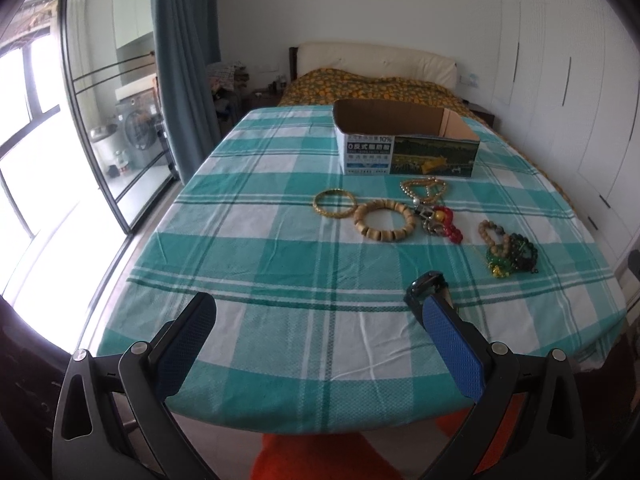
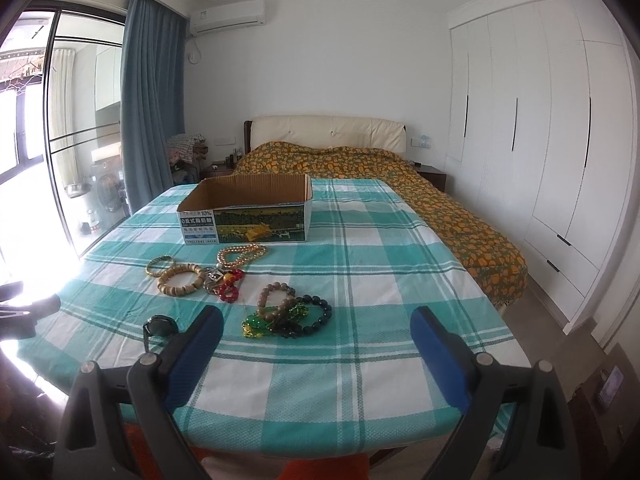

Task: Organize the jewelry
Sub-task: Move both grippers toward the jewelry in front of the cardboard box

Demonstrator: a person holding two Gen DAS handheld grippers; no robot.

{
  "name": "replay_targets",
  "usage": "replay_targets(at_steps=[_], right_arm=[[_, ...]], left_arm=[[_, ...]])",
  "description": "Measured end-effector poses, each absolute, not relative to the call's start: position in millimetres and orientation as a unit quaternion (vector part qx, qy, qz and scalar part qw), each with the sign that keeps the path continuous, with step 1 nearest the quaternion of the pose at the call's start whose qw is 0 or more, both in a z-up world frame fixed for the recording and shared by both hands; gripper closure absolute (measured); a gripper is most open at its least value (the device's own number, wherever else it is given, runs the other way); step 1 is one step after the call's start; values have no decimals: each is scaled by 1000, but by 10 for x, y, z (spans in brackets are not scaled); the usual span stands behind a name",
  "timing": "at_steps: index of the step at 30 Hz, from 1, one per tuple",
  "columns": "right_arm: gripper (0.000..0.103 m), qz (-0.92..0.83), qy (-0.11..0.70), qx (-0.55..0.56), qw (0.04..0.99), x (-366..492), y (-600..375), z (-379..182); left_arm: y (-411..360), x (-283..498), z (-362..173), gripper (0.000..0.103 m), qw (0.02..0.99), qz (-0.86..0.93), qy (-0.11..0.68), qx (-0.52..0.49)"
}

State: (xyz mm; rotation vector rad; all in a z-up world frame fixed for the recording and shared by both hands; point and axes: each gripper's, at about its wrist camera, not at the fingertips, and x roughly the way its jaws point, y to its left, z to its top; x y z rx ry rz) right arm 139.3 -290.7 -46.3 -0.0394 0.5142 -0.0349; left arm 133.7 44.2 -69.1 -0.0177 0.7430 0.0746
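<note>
Jewelry [image 2: 286,312] lies loose on worktop [image 2: 360,280], nearest clump ahead-left of right gripper [image 2: 316,336], prob. closer than left gripper [image 1: 320,320]; both fingers wide open, empty.

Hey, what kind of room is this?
A bedroom, most likely: a bed with a padded headboard, built-in wardrobes, and a wall air conditioner.

Beaded bracelets [image 2: 280,312] and necklace [image 2: 240,254] lie before open cardboard box [image 2: 244,216].

Daylight glares from the blown-out window [image 1: 24,128] at left; fisheye edges bend, perhaps slightly soft
</note>
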Motion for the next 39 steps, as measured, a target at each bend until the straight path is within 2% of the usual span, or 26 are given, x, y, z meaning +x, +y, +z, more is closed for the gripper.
replay_targets(at_steps=[14, 25, 39], right_arm=[[7, -25, 309, -10, 951, 1939, -3154, -894], [7, -30, 321, -15, 946, 2378, -3235, -1010], [7, -4, 373, 20, 928, 3293, -3423, -1244]], left_arm=[[621, 1994, -992, 0, 918, 44, 394, -31], [635, 2652, -1146, 0, 911, 44, 408, -38], [876, 3752, -1704, 0, 874, 53, 478, -65]])
